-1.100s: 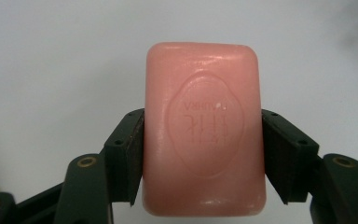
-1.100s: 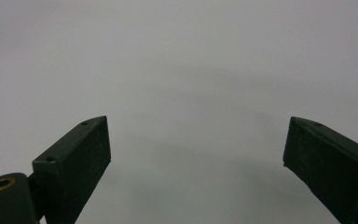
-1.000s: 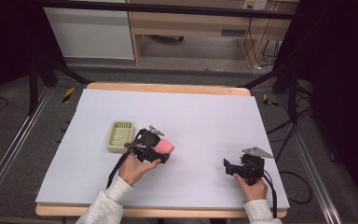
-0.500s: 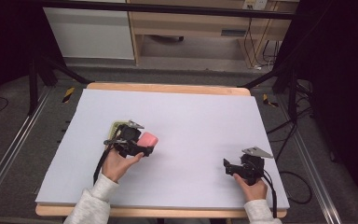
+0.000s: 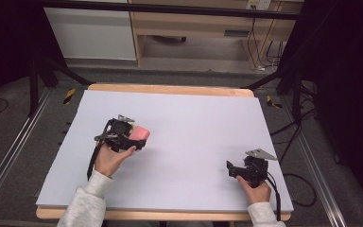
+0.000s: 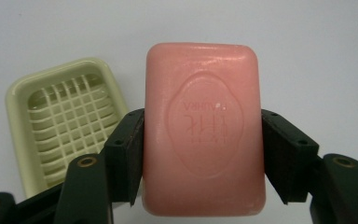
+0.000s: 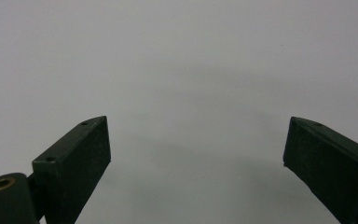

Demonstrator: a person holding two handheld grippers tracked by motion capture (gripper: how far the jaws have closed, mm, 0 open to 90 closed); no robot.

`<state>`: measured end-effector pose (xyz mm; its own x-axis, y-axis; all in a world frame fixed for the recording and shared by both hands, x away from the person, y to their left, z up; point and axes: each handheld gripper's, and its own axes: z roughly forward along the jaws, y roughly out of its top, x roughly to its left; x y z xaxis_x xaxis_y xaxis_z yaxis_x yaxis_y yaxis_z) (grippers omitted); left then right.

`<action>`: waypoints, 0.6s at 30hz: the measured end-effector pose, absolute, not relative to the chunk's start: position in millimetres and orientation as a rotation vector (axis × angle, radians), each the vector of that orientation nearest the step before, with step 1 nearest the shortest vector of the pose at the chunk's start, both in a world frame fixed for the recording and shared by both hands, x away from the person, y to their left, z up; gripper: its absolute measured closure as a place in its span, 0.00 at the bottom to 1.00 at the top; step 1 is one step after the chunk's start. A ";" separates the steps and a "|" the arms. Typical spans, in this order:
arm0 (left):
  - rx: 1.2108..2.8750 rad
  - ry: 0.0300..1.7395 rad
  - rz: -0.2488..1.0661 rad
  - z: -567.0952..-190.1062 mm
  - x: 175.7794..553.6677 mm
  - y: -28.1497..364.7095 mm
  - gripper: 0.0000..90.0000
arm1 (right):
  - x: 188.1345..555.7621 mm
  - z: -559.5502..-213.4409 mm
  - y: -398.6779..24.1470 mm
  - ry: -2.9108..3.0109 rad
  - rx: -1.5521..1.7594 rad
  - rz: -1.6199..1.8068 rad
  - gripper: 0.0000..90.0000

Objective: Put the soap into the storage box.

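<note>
At table left, left gripper (image 5: 133,137): jaws clamped on pink soap (image 6: 204,128) by its long sides. Pale green dish (image 6: 63,122) at 9 o'clock of soap, on the white table (image 5: 194,118). At 4 o'clock, well apart, right gripper (image 7: 196,158): jaws wide, holding nothing.

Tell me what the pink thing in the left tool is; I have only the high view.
Observer: A pink soap bar with an embossed stamp, clamped by its sides in the left tool.
Operator: Anything near it?
Observer: A pale green soap dish with a grid floor sits beside the bar in the left gripper view; its visible part holds nothing.
Operator: And the other hand?
Observer: The right tool is open, with nothing between its jaws.
</note>
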<state>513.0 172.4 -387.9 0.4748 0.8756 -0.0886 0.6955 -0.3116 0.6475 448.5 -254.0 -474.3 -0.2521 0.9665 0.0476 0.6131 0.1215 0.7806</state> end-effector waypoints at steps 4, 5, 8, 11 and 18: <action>2.082 1.321 0.384 -385.9 518.1 179.5 0.41 | 448.5 -474.2 -253.8 1.925 1.525 0.972 0.09; 2.076 1.328 0.388 -385.8 519.4 181.2 0.41 | 448.5 -474.2 -253.8 1.925 1.525 0.972 0.09; 2.069 1.348 0.391 -385.3 523.6 186.7 0.41 | 448.7 -474.4 -253.9 1.928 1.521 0.973 0.09; 2.056 1.367 0.388 -385.7 527.2 191.7 0.41 | 448.6 -474.4 -253.6 1.928 1.522 0.970 0.09; 2.034 1.415 0.389 -391.1 535.1 202.2 0.41 | 448.4 -474.2 -253.4 1.925 1.524 0.971 0.09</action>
